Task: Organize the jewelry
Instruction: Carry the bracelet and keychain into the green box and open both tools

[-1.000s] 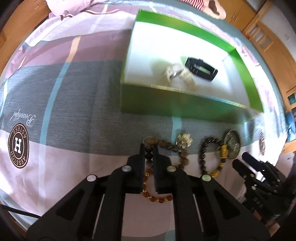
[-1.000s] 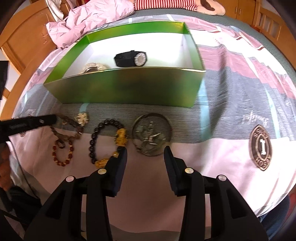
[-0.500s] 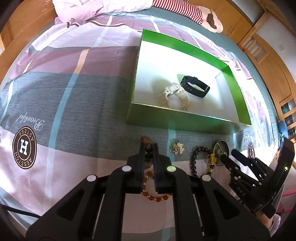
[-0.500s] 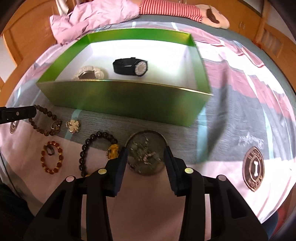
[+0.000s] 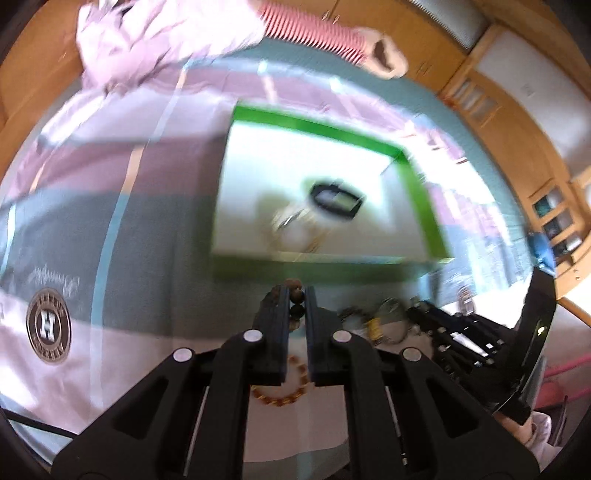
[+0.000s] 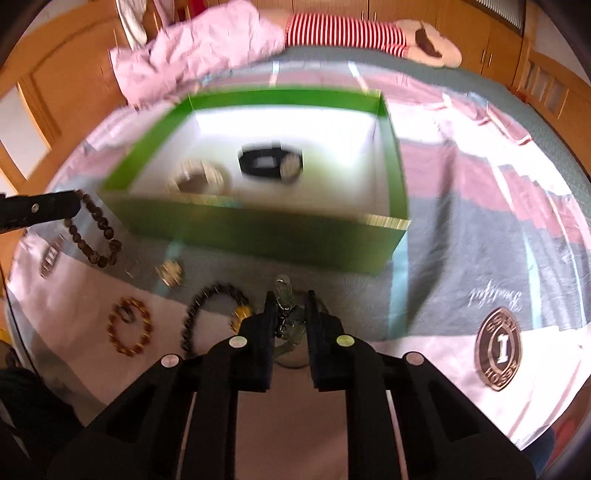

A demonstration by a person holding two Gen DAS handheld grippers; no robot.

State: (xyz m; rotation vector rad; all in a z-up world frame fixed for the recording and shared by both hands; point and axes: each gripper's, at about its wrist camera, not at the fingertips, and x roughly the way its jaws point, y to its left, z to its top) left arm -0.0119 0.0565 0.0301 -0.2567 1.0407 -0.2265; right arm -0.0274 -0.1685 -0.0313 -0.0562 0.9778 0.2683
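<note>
My left gripper is shut on a dark brown bead bracelet and holds it lifted in front of the green box; the bracelet hangs from its fingers in the right wrist view. My right gripper is shut on the silver round pendant. The green box holds a black watch and a white watch. An amber bead bracelet, a black and gold bead bracelet and a small flower brooch lie on the bedspread.
The bed is covered by a pink, grey and white spread with round logos. A pink quilt and a striped cloth lie at the far end. Wooden cabinets stand around the bed.
My left gripper has lifted the brown bracelet up and toward the box. My right gripper has closed on the silver pendant and raised it. Both views are blurred by motion.
</note>
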